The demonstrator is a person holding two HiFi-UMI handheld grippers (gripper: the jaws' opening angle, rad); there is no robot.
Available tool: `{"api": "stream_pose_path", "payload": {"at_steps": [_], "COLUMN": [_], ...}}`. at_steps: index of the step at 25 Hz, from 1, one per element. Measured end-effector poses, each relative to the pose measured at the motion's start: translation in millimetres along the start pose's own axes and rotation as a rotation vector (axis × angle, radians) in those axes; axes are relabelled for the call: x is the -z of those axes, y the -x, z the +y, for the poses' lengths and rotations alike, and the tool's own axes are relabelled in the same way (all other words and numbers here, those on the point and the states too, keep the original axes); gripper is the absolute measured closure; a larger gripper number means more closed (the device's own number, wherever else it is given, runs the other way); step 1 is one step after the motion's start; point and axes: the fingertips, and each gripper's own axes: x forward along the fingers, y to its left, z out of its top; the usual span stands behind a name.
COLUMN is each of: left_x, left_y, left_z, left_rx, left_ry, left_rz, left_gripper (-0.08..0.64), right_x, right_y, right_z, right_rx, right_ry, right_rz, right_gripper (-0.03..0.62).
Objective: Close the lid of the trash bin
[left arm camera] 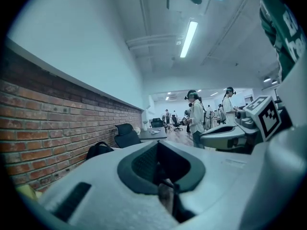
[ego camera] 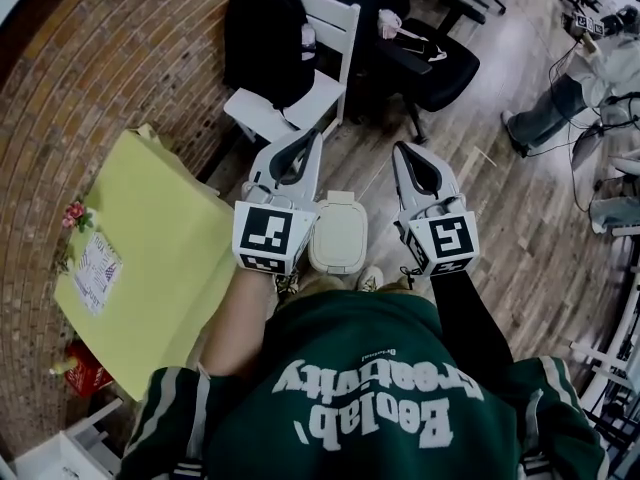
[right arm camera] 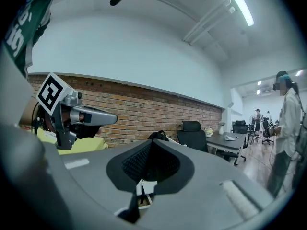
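A small white trash bin (ego camera: 338, 236) stands on the wood floor just in front of the person's feet; seen from above, its lid appears to lie flat on top. My left gripper (ego camera: 312, 140) is held about level above the bin's left side, its jaws together with nothing between them. My right gripper (ego camera: 402, 151) hovers to the bin's right, also shut and empty. The bin shows in neither gripper view. The left gripper view holds only its own closed jaws and the right gripper (left arm camera: 240, 134). The right gripper view shows the left gripper (right arm camera: 81, 116) beside it.
A yellow table (ego camera: 150, 258) stands at the left against the brick wall (ego camera: 90, 78). Ahead are a white chair (ego camera: 335, 28) bearing a black backpack (ego camera: 265, 38) and a black office chair (ego camera: 435, 63). Other people stand far off to the right (left arm camera: 196, 116).
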Motion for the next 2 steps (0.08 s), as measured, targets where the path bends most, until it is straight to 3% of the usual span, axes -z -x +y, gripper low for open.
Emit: {"api": "stream_pose_path", "payload": {"at_steps": [2], "left_x": [-0.2], "left_y": [0.8], "left_z": [-0.4], "left_rx": [-0.004], "left_ry": [-0.005], "left_rz": [0.001], "left_gripper": [0.552], "right_x": [0.1], "right_y": [0.6], "right_z": [0.8], "right_rx": [-0.007], "right_ry": [0.0], "right_rz": [0.001], "right_gripper": [0.58]}}
